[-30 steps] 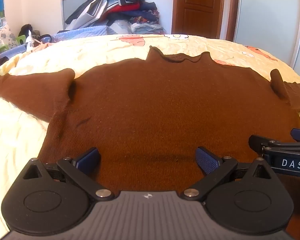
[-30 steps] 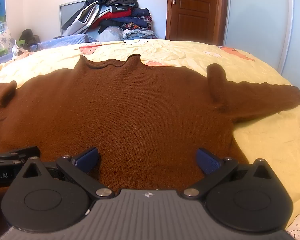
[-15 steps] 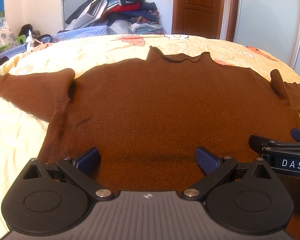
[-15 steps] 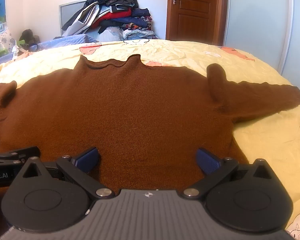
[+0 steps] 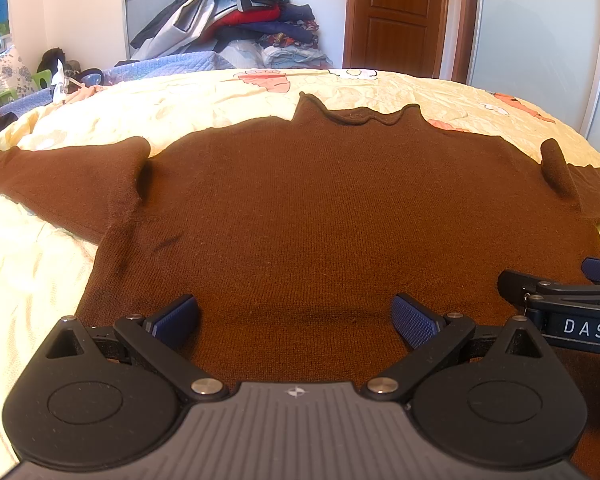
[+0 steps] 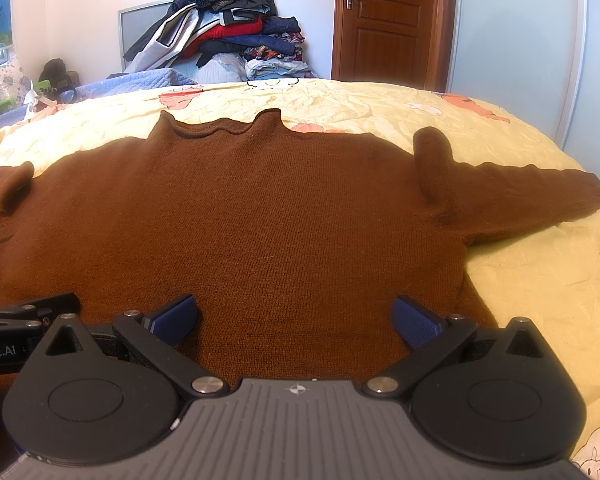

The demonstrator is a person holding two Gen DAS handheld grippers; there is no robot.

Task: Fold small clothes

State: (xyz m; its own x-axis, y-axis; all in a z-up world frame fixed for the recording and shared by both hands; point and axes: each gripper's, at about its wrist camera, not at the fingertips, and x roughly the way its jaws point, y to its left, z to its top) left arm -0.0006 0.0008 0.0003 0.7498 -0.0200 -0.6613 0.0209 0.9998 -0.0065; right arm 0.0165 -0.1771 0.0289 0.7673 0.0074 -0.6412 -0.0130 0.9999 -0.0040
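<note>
Both the left gripper [image 5: 296, 316] and right gripper [image 6: 296, 316] hang wide open, holding nothing, over the brown sweater's [image 5: 340, 220] hem on the bed [image 5: 32, 280].

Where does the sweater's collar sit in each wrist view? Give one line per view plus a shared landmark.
Left wrist: the collar sits upper centre, slightly right of the middle.
Right wrist: the collar sits upper centre-left.
Shared landmark: the wooden door, behind the bed in both views.
</note>
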